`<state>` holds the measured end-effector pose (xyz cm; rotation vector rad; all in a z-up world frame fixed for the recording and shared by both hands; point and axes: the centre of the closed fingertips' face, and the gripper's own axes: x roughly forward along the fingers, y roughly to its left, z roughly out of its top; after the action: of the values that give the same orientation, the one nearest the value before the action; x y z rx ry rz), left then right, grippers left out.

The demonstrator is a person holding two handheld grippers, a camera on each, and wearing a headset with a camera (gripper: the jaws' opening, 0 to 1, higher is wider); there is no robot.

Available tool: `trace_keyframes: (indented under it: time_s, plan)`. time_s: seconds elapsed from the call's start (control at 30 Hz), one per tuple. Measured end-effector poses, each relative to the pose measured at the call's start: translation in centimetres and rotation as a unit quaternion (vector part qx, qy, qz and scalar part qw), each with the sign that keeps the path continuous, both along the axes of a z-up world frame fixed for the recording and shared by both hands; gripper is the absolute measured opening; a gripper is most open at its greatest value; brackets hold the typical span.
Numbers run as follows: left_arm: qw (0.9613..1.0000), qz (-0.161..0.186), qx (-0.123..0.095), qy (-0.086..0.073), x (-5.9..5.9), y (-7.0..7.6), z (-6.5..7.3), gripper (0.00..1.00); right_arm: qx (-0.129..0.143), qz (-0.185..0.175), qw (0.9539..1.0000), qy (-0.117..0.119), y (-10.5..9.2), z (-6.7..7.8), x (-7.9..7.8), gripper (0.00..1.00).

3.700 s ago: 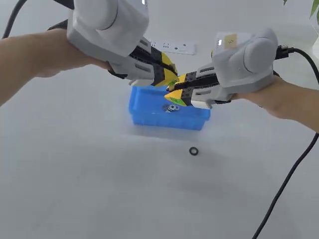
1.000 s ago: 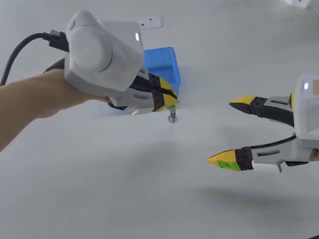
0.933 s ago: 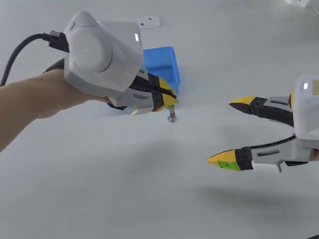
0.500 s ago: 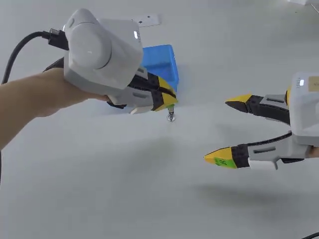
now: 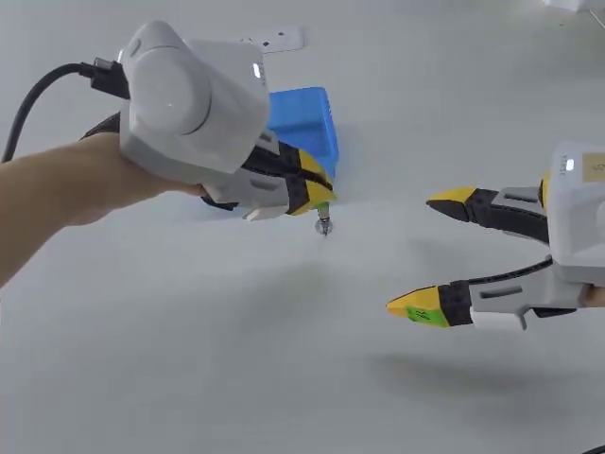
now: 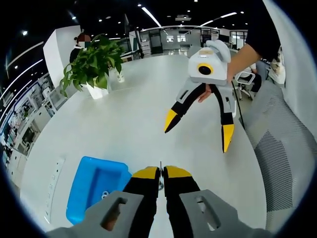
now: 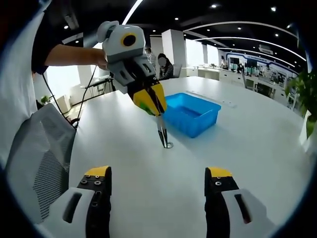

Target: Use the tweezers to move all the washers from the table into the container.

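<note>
a washer on the tabletop, just beside the near corner of the blue container and outside it. at the washer, the tips of the tweezers, pointing steeply down; hard to tell whether pinching it or merely touching it. above the washer, the left tongs, yellow tips pressed nearly together on the upper end of the tweezers, body partly across the container's near side in the head view. inside the container, a few small metal pieces, too small to name for sure. well apart from the container, out past the washer, the right tongs, spread wide, nothing between the tips, aimed back toward the washer and container. beyond the container's far side, a white socket strip flat on the tabletop.
</note>
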<state>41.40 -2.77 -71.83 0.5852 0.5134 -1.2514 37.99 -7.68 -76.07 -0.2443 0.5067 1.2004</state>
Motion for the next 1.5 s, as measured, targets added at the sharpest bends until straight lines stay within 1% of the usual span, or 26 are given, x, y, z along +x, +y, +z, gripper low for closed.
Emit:
trace_keyframes:
  time_s: [0.13, 0.23, 0.3, 0.37, 0.47, 0.57, 0.6, 0.63, 0.7, 0.8, 0.83, 0.9, 0.93, 0.97, 1.0, 1.1, 1.2, 1.37, 1.43, 1.5]
  plan:
    - [1.0, -0.002, -0.001, 0.002, -0.1, -0.2, 0.0, 0.07, 0.001, 0.003, 1.0, -0.002, 0.4, 0.1, 0.2, 0.77]
    - [1.0, -0.008, -0.003, 0.004, -0.3, -0.5, -0.1, 0.07, 0.004, 0.011, 0.9999, -0.003, 1.3, 0.1, 0.6, 0.76]
    - [0.9999, -0.01, -0.003, 0.004, -0.3, -0.5, -0.2, 0.07, -0.003, 0.026, 0.9996, -0.01, 2.2, -0.1, 1.0, 0.74]
    - [0.9999, -0.01, -0.004, 0.006, -0.2, -0.6, -0.2, 0.07, -0.002, 0.04, 0.9991, -0.014, 3.2, -0.2, 1.4, 0.7]
    - [0.9999, -0.011, -0.002, 0.003, 0.0, -0.6, -0.2, 0.07, 0.012, 0.063, 0.9978, -0.018, 4.8, 0.2, 1.9, 0.57]
    - [1.0, -0.007, -0.003, 0.004, 0.3, -0.5, -0.2, 0.07, 0.019, 0.068, 0.9974, -0.008, 5.7, 0.2, 2.5, 0.54]
    - [0.9999, -0.006, -0.005, 0.006, 0.3, -0.5, -0.2, 0.07, 0.02, 0.069, 0.9974, -0.007, 6.1, 0.1, 2.9, 0.54]
    - [0.9998, -0.001, -0.012, 0.013, 0.4, -0.5, -0.2, 0.07, 0.02, 0.07, 0.9973, -0.007, 6.3, 0.0, 3.1, 0.53]
    - [0.9997, 0.002, -0.017, 0.015, 0.6, -0.4, -0.2, 0.07, 0.022, 0.076, 0.9968, -0.004, 7.1, -0.3, 3.4, 0.48]
    - [0.9998, 0.001, -0.015, 0.014, 0.6, -0.4, -0.2, 0.07, 0.015, 0.086, 0.9962, -0.003, 7.9, -0.9, 3.7, 0.42]
    - [0.9998, 0.001, -0.015, 0.015, 0.6, -0.4, -0.2, 0.07, 0.014, 0.088, 0.996, -0.002, 8.0, -1.0, 3.8, 0.4]
    - [0.9997, 0.001, -0.016, 0.016, 0.7, -0.4, -0.3, 0.07, 0.017, 0.091, 0.9957, 0.007, 8.4, -1.0, 3.7, 0.34]
    - [0.9997, 0.002, -0.018, 0.017, 0.7, -0.4, -0.3, 0.07, 0.017, 0.091, 0.9957, 0.006, 8.6, -1.0, 3.8, 0.3]
    - [0.9997, 0.002, -0.019, 0.018, 0.7, -0.4, -0.3, 0.07, 0.017, 0.095, 0.9953, 0.002, 8.8, -0.9, 3.8, 0.29]
    - [0.9997, 0.002, -0.019, 0.018, 0.7, -0.4, -0.3, 0.07, 0.017, 0.098, 0.9951, 0.003, 8.9, -1.0, 3.8, 0.28]
    - [0.9998, -0.001, -0.015, 0.014, 0.7, -0.3, -0.4, 0.07, 0.002, 0.109, 0.9941, 0.003, 8.9, -1.4, 3.8, 0.25]
    - [0.9998, -0.007, -0.013, 0.012, 0.5, -0.3, -0.4, 0.07, 0.003, 0.115, 0.9933, 0.008, 9.0, -1.4, 3.7, 0.22]
    - [0.9998, -0.007, -0.011, 0.012, 0.5, -0.2, -0.4, 0.07, -0.008, 0.129, 0.9916, -0.003, 9.0, -1.4, 3.7, 0.13]
    - [0.9999, -0.009, -0.008, 0.009, 0.5, -0.2, -0.5, 0.07, -0.011, 0.133, 0.991, -0.003, 9.0, -1.4, 3.7, 0.13]
    - [0.9999, -0.009, -0.007, 0.01, 0.5, -0.1, -0.5, 0.07, -0.017, 0.141, 0.9899, -0.009, 9.1, -1.5, 3.6, 0.12]
